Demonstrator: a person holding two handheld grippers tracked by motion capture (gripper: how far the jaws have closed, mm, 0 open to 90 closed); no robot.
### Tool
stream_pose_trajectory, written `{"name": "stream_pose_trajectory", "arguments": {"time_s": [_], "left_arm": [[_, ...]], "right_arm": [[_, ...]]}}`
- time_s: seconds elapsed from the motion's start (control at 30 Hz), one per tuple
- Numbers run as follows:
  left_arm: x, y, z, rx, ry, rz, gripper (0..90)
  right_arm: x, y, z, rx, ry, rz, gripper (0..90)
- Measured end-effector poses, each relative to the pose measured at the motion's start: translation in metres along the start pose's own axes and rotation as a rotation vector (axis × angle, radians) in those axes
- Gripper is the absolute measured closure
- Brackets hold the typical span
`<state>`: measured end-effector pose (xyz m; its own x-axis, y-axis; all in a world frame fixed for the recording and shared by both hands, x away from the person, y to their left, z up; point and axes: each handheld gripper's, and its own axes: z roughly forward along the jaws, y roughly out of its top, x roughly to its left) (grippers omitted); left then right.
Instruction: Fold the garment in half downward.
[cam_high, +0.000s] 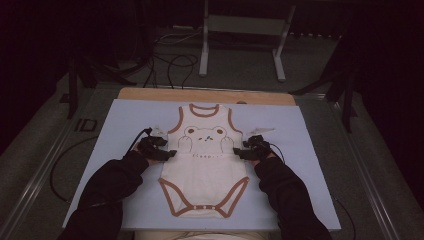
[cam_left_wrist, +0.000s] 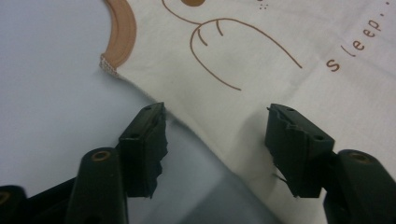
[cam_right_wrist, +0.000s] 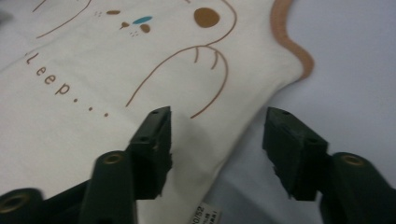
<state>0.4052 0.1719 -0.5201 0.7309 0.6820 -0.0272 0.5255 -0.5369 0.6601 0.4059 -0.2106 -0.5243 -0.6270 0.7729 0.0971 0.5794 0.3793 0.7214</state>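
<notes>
Pale blue table cover (cam_high: 125, 125) spread wide, wooden edge (cam_high: 150, 93) showing along its far side. Flat at the centre of the cover, a cream sleeveless baby bodysuit (cam_high: 202, 175), neck away from the person, snap crotch nearest; brown trim at neck, armholes and leg openings, a bear face and the word "sleep..." printed across the chest. Dark-sleeved forearms (cam_high: 107, 187) coming in from the near edge, one on each side of the bodysuit. Left gripper (cam_high: 170, 154) at the garment's left side seam, just below the armhole. In the left gripper view, jaws apart, straddling the seam: one pad (cam_left_wrist: 149, 140) over the blue cover, the other over the cream cloth, neither pressing. Right gripper (cam_high: 239, 153) mirrored at the right side seam. In the right gripper view, jaws likewise apart across the edge, one pad (cam_right_wrist: 156, 140) over cloth, the other over cover; small white care label (cam_right_wrist: 205, 215) peeking from the seam near the bottom.
</notes>
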Motion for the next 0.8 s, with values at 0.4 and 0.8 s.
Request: {"name": "stream_pose_trajectory", "arguments": {"time_s": [0.4, 0.8], "left_arm": [[-0.007, 0.01, 0.005, 0.021, 0.016, -0.029, 58.3], [-0.011, 0.015, 0.007, 0.037, 0.006, -0.055, 85.0]], "right_arm": [[0.005, 0.002, 0.001, 0.024, -0.047, -0.038, 74.1], [0.012, 0.006, 0.003, 0.046, -0.036, -0.095, 89.0]]}}
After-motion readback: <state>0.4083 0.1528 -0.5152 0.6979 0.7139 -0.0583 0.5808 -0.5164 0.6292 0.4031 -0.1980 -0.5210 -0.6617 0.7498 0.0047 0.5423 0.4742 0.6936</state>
